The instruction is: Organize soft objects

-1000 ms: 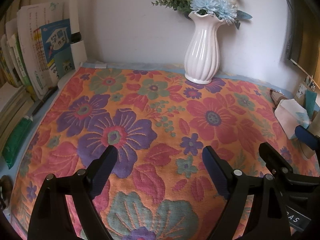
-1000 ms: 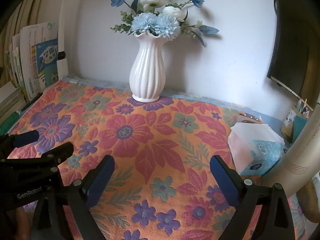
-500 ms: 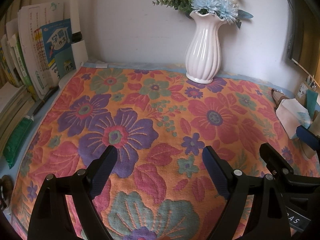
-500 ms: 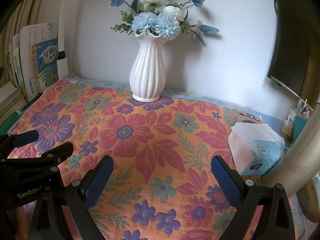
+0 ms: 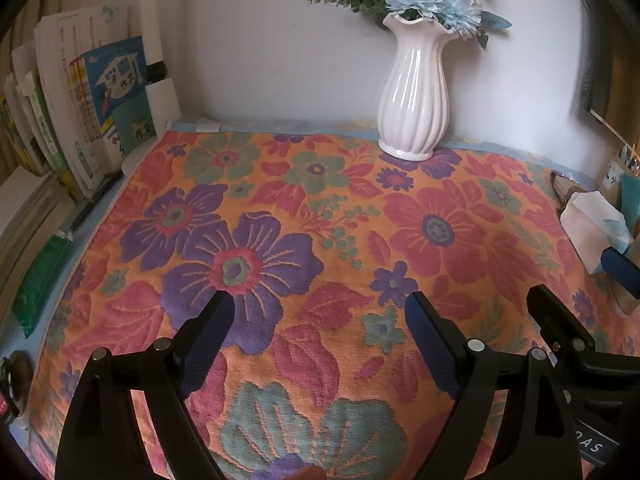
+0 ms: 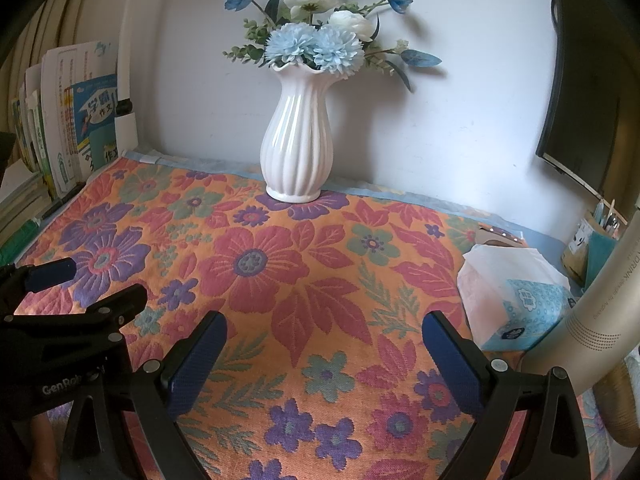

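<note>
Now, vase: upright on the floral cloth, holding blue and white flowers.
Cup: holds pens.
Left gripper fingers: wide apart, empty.
Right gripper fingers: wide apart, empty.

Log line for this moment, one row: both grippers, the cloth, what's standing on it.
left gripper: open, empty | right gripper: open, empty | floral cloth: spread flat, untouched | white vase: upright on cloth's far edge | tissue pack: right of cloth
</note>
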The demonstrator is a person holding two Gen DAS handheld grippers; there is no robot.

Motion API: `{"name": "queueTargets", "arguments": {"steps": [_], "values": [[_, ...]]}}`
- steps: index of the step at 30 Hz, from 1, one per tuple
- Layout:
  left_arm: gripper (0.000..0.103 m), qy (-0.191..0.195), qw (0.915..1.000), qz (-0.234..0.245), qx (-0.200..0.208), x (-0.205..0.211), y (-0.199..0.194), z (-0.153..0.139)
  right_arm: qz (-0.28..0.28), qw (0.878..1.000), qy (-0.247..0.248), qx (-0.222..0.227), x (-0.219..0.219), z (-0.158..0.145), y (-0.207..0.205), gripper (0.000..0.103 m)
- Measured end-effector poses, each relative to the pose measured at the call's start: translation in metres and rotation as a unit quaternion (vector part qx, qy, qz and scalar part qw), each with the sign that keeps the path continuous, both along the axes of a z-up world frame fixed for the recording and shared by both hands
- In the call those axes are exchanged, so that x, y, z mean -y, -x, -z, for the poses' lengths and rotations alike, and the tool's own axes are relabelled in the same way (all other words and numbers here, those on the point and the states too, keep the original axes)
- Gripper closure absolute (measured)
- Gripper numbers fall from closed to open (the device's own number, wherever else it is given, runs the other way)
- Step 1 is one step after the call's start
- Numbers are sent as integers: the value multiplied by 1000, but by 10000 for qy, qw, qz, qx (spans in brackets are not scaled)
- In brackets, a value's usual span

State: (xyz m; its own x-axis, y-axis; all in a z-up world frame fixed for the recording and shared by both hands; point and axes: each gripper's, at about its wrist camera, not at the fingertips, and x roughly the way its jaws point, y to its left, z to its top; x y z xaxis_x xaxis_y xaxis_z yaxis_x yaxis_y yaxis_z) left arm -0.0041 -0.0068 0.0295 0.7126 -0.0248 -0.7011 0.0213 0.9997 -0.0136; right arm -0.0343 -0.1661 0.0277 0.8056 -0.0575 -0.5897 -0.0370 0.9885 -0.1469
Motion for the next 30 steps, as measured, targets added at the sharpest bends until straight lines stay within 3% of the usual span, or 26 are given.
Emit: {"name": "queueTargets", "arguments": {"steps": [30], "values": [[17,-113,9999,-65,0,-1,-2,1,-94,9999,76,-51,0,1,-2,5]]}}
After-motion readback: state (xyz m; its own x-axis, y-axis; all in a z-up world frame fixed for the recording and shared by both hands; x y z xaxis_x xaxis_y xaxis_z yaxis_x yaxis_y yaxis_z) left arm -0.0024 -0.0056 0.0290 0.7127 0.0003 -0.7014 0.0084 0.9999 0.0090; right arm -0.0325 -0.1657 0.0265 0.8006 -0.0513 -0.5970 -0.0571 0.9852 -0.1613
